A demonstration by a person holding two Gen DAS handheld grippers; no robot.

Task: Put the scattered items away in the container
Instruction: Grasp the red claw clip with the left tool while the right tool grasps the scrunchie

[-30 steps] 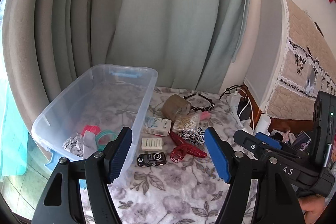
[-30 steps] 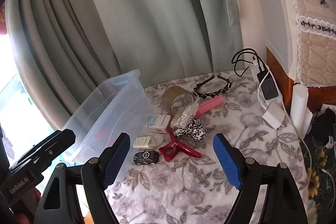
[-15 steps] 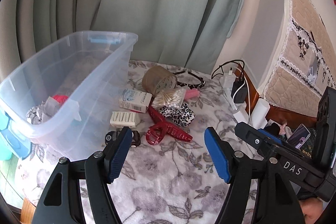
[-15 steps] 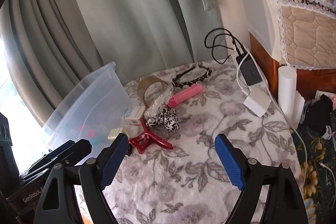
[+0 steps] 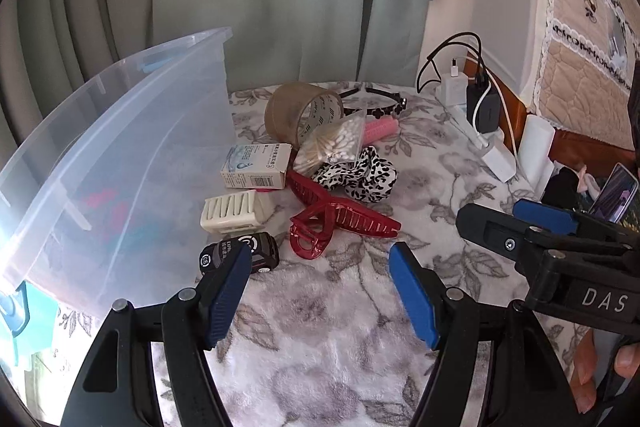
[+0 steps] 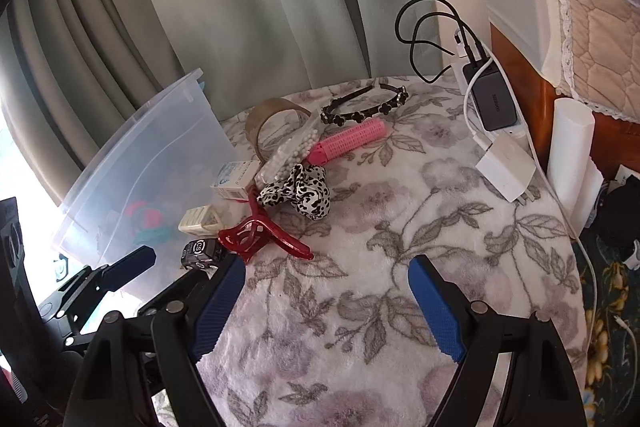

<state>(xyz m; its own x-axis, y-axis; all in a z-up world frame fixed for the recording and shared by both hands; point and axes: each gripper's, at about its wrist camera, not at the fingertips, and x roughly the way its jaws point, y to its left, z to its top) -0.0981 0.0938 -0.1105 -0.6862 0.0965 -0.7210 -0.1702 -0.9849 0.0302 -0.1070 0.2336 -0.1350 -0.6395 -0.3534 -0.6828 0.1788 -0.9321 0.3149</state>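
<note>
A clear plastic bin stands at the left of the flowered cloth, with pink and teal things inside. Beside it lie a black toy car, a cream clip, a red claw clip, a small box, a bag of cotton swabs, a spotted scrunchie, a tape roll, a pink roller and a black headband. My left gripper hangs open just before the car. My right gripper is open over bare cloth.
A power strip with chargers and black cables sits at the back right, next to a white cylinder. Curtains hang behind. A quilted headboard and wooden edge stand at the right. A phone lies at the far right.
Both grippers have sunk toward the cloth and come closer to the scattered things. The bin has slid to the left edge of the left wrist view. Nothing was picked up.
</note>
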